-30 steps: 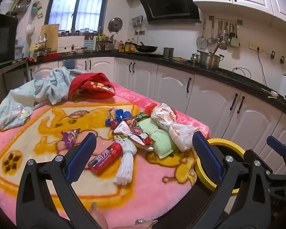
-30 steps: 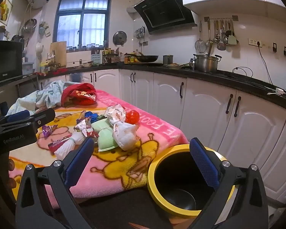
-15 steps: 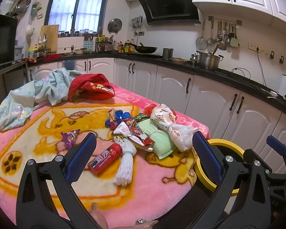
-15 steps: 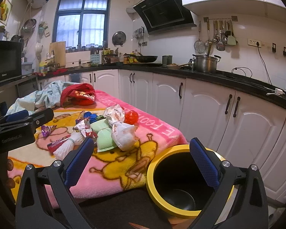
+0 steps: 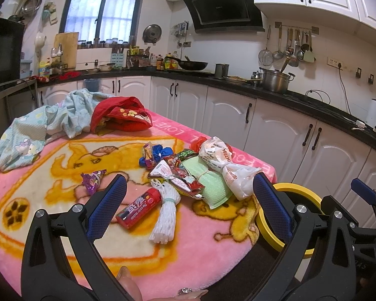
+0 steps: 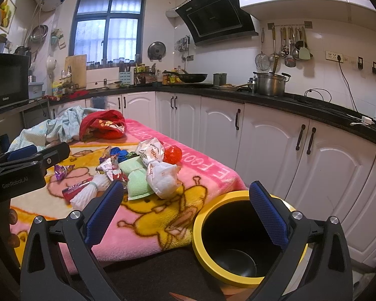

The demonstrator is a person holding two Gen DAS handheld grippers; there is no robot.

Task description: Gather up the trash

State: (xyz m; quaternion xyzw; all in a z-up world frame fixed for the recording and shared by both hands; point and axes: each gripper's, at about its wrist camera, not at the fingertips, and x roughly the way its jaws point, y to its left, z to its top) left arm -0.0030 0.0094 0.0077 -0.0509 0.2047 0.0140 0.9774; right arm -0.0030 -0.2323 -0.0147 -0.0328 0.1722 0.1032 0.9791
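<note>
A: We hold the left gripper (image 5: 188,198) over the near edge of the pink blanket (image 5: 50,175), its blue pads (image 5: 107,208) spread wide with nothing between them.

B: And our right gripper (image 6: 186,208) is just as wide and bare, hanging above the yellow-rimmed bin (image 6: 238,238), which stands on the floor just right of the blanket's corner.

A: Just beyond our left pads we see the red tube wrapper (image 5: 139,208) lying beside the white cord bundle (image 5: 165,213).

B: Farther off we find the pile: green sponge cloth (image 5: 208,185), crumpled white bag (image 5: 225,165), foil snack wrappers (image 5: 180,175) and blue foil (image 5: 160,153).

A: To the left of it, apart, we spot a purple candy wrapper (image 5: 92,180).

B: At the far end we see the red cloth (image 5: 122,120) against the pale blue cloth (image 5: 37,130).
</note>
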